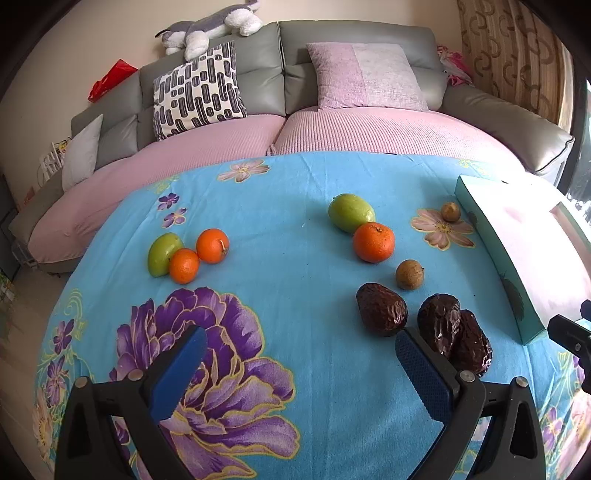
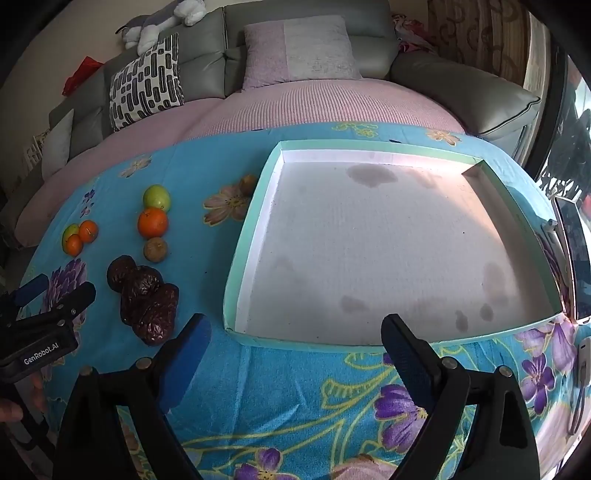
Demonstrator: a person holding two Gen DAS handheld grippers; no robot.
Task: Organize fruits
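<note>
Fruit lies loose on a blue flowered cloth [image 1: 295, 236]. At left are a green fruit [image 1: 162, 253] and two oranges [image 1: 184, 266] [image 1: 212, 240]. In the middle sit a green fruit [image 1: 351, 212], an orange [image 1: 373, 242] and a small brown fruit [image 1: 409, 274]; another brown one [image 1: 450, 212] lies farther back. Three dark wrinkled dates [image 1: 380, 309] [image 1: 439, 323] [image 1: 474, 345] lie nearest. My left gripper [image 1: 299, 347] is open just short of the dates, holding nothing. My right gripper [image 2: 295, 332] is open at the near rim of a shallow teal box [image 2: 258, 206] with a white floor and nothing in it.
A grey sofa [image 1: 258, 66] with a pink cover, cushions and a plush toy [image 1: 210, 29] runs behind the table. A phone [image 2: 572, 251] lies right of the box. The left gripper's body [image 2: 40, 332] and a hand show at the right view's left edge.
</note>
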